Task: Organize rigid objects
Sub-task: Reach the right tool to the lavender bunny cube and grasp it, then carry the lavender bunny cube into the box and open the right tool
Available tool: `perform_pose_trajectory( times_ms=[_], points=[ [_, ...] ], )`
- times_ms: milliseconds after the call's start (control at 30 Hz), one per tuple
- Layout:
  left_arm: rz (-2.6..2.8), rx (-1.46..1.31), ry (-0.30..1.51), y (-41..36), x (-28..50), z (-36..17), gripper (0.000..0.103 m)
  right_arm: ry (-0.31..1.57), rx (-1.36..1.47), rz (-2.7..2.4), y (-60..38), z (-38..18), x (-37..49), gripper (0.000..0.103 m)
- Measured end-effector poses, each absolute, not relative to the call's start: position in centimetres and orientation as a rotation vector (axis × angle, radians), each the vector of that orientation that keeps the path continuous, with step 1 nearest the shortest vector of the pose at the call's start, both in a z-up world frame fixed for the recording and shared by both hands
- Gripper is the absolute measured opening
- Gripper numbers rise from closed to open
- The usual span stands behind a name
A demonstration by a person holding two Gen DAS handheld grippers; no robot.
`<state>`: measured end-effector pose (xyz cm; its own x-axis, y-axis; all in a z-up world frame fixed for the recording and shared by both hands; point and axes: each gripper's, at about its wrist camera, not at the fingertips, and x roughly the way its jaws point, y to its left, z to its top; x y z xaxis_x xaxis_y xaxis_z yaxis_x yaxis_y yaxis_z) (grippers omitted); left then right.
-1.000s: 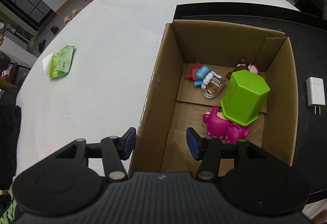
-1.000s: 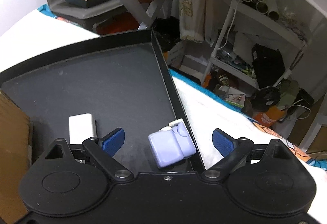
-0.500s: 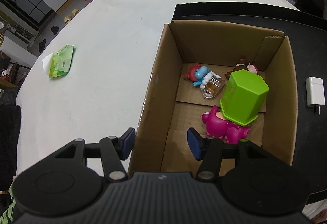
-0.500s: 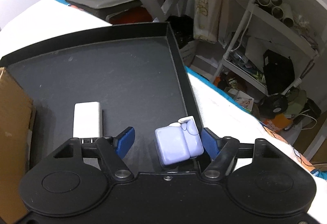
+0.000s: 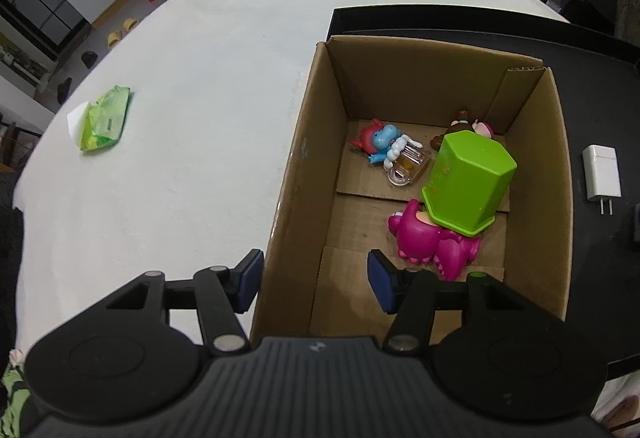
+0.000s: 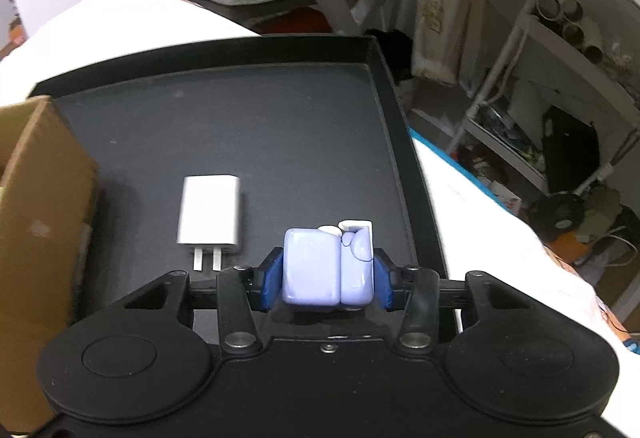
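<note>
My right gripper is shut on a lavender block-shaped toy, held just above the black tray. A white charger plug lies on the tray to its left, also seen as the white charger in the left wrist view. My left gripper is open and straddles the near left wall of the cardboard box, one finger outside and one inside. In the box lie a green hexagonal cup upside down on a pink dinosaur toy, a blue and red figure, a clear mug charm and a small brown figure.
A green packet lies far left on the white tablecloth. The box corner stands at the left of the right wrist view. Beyond the tray's right edge are shelves and floor clutter.
My right gripper's fingers have closed from wide open onto the lavender toy and lifted it slightly. The left gripper has stayed put.
</note>
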<state>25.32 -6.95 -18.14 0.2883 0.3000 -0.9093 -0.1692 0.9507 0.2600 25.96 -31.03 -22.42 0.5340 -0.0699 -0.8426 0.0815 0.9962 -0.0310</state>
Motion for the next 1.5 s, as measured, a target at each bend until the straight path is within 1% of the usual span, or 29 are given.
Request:
perform_pose_trajectory(
  times_ms=[567,800,1100,1167,1267,1367,1467,1500],
  points=[
    [0.207,0.018,1.177,-4.3,23.3,-16.8,0.056,0.833,0.112,0.061,-28.7,-15.3,24.2,0.044],
    [0.137,0.01,1.138,-4.6,22.6,-16.7,0.056,0.81,0.133,0.149,-26.4,-13.9,24.2,0.044],
    [0.111,-0.045,1.119,-3.1,22.3,-16.8,0.055,0.769,0.139,0.221,-23.7,-12.2,24.0,0.045],
    [0.126,-0.078,1.116,-2.6,22.3,-16.8,0.052,0.765,0.136,0.242,-22.9,-12.1,24.1,0.045],
    [0.125,-0.103,1.112,-2.0,22.2,-16.8,0.05,0.766,0.128,0.268,-21.8,-11.9,24.5,0.045],
    [0.117,-0.106,1.112,-1.6,22.3,-16.9,0.046,0.759,0.132,0.301,-20.7,-11.8,24.6,0.045],
    [0.108,-0.127,1.123,-1.1,22.5,-17.1,0.035,0.769,0.139,0.332,-19.7,-12.0,24.7,0.045],
    [0.104,-0.137,1.128,-0.9,22.5,-17.3,0.029,0.775,0.137,0.339,-19.3,-12.1,24.8,0.045]
  ],
)
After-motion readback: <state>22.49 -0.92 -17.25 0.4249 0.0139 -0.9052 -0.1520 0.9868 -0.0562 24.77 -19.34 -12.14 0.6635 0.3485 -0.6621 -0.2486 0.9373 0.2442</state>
